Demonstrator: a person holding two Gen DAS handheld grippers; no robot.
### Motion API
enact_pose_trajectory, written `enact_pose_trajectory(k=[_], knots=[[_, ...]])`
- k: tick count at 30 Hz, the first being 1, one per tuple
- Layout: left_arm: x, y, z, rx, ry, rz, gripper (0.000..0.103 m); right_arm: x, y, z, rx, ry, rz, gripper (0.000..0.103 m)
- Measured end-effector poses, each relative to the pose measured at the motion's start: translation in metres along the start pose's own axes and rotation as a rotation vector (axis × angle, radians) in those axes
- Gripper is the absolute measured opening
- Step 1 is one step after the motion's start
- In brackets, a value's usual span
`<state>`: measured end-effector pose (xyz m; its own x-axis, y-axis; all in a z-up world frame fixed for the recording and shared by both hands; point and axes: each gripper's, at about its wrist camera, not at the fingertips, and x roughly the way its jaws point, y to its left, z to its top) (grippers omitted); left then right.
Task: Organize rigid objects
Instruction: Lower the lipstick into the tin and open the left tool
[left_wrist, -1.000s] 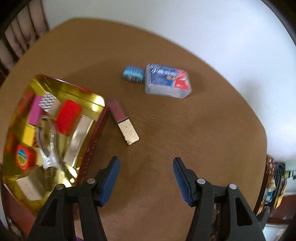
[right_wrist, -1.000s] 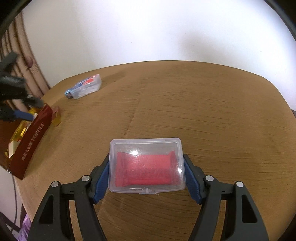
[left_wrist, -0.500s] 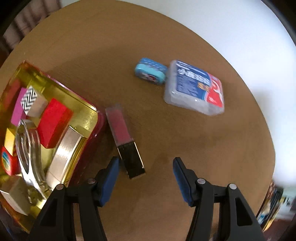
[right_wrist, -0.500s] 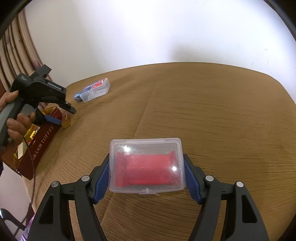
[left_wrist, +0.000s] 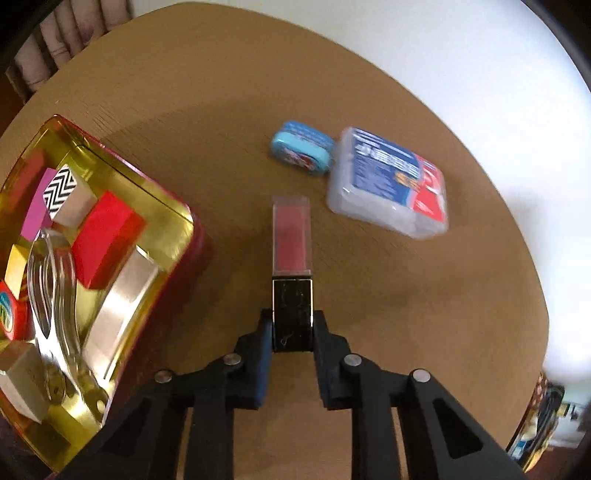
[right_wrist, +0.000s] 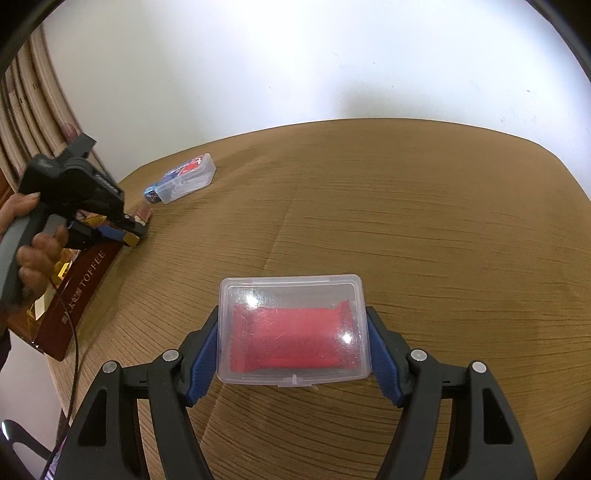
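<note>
The left tongs (left_wrist: 293, 328) have come down and snapped shut on the lipstick (left_wrist: 291, 273), lying on the surface (left_wrist: 406, 314) beside the tin (left_wrist: 181, 236). The right tongs (right_wrist: 291, 354) clamp the box (right_wrist: 293, 328). Next, probably: lift the lipstick into the tin.

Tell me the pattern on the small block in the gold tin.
Black-and-white zigzag on the small block; clearest in the left wrist view.
</note>
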<state>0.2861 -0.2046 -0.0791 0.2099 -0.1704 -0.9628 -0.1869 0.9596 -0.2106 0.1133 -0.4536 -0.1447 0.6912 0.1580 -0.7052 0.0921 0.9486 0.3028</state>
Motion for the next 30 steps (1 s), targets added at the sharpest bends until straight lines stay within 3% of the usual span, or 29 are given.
enact_pose_trajectory(k=[10, 16, 22, 26, 30], knots=[[-0.062, 0.012, -0.075, 0.148, -0.024, -0.112, 0.02, 0.004, 0.002, 0.0, -0.004, 0.01, -0.028, 0.068], [-0.112, 0.055, -0.096, 0.199, -0.081, -0.121, 0.02, 0.007, 0.005, 0.001, -0.013, 0.016, -0.045, 0.068], [-0.143, 0.107, -0.083, 0.183, -0.159, -0.047, 0.02, 0.009, 0.008, 0.002, -0.03, 0.023, -0.068, 0.069], [-0.128, 0.134, -0.053, 0.189, -0.181, 0.036, 0.02, 0.01, 0.01, 0.001, -0.042, 0.027, -0.082, 0.069], [-0.104, 0.16, -0.025, 0.208, -0.156, 0.093, 0.02, 0.01, 0.011, 0.0, -0.046, 0.03, -0.089, 0.069]])
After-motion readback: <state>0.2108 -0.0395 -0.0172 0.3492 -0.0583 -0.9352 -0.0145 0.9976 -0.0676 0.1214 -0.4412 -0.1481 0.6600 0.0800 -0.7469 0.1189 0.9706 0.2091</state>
